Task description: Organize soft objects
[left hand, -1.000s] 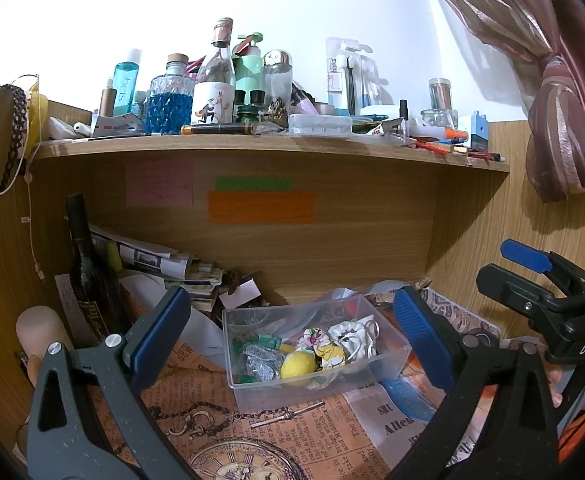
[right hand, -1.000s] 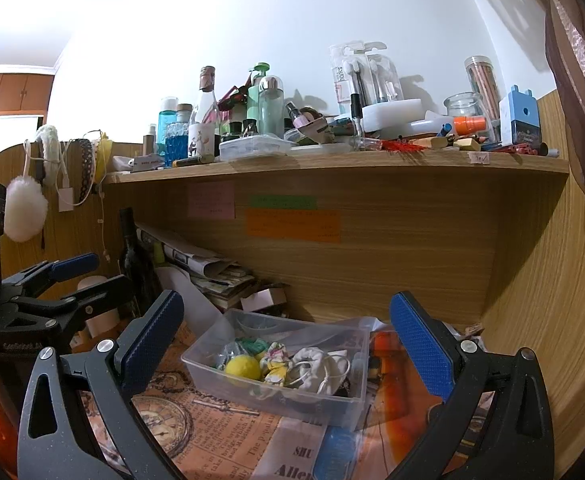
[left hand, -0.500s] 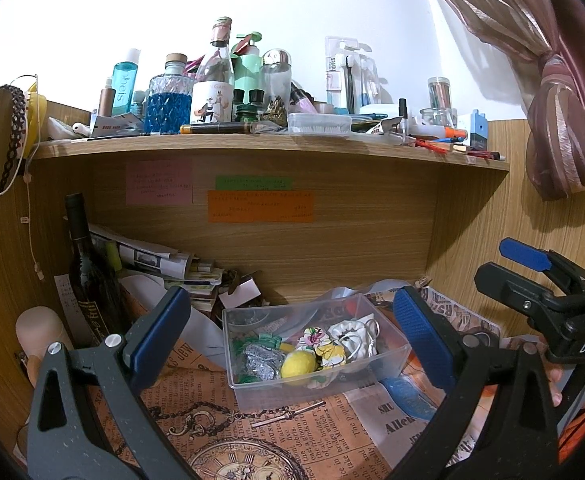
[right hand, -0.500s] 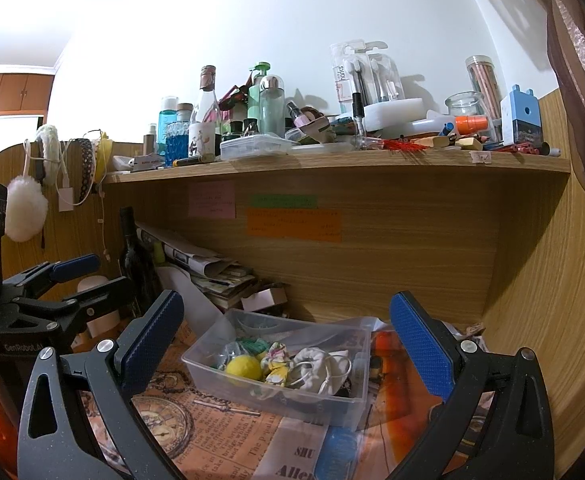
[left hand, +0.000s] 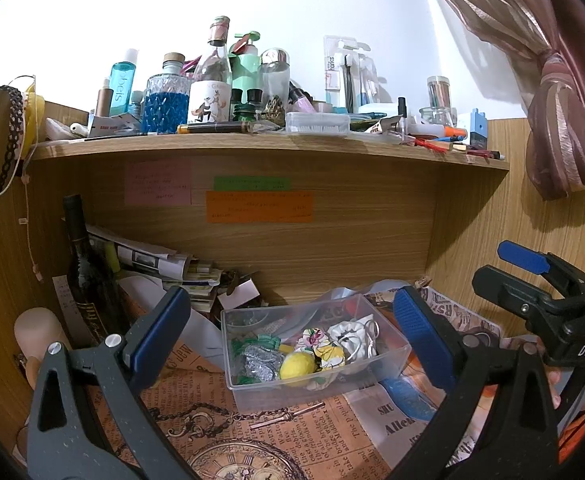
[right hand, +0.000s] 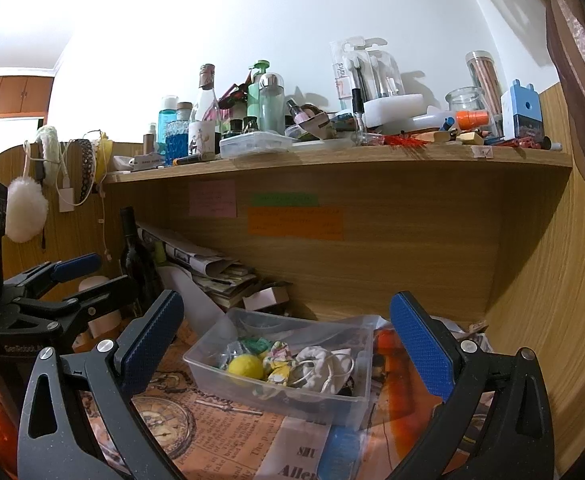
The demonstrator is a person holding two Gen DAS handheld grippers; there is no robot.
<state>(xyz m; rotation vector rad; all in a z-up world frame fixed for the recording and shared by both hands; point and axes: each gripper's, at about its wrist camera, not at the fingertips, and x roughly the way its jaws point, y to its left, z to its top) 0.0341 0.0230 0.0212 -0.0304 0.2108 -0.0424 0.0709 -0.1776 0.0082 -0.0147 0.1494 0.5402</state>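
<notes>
Two grippers hover side by side over the tabletop (left hand: pixel 332 436), both aimed at a clear bin (left hand: pixel 312 344) that sits near the back of a wooden alcove. The left gripper (left hand: pixel 292 332) has its fingers spread wide with nothing between them, and the bin shows in the gap; the right gripper (right hand: pixel 288 336) is just as wide apart and just as empty, framing the same bin (right hand: pixel 284 364) from the other side. Inside the bin lie the soft things: a yellow ball (left hand: pixel 297 365) toward the front wall, a floral cloth (left hand: pixel 320 344) touching it, a white pouch (left hand: pixel 352 330) with metal rings behind that, and a crinkled silver wad (left hand: pixel 258 364) on the left. The bin's top is open and its rim is unobstructed from above. To its left a leaning stack of papers (left hand: pixel 164 268) and a dark bottle (left hand: pixel 86 280) crowd the corner, standing apart from the bin's wall. Behind it the back panel (left hand: pixel 332 240) rises close by, and a loaded shelf (left hand: pixel 252 142) overhangs the whole alcove, capping the headroom. On the right the side panel (right hand: pixel 552 300) closes things in, with some crumpled plastic (left hand: pixel 356 292) at the bin's back corner. In front, the printed paper (left hand: pixel 212 408) covering the tabletop lies flat, with a chain and key (left hand: pixel 268 414) just ahead of the bin's front edge.
</notes>
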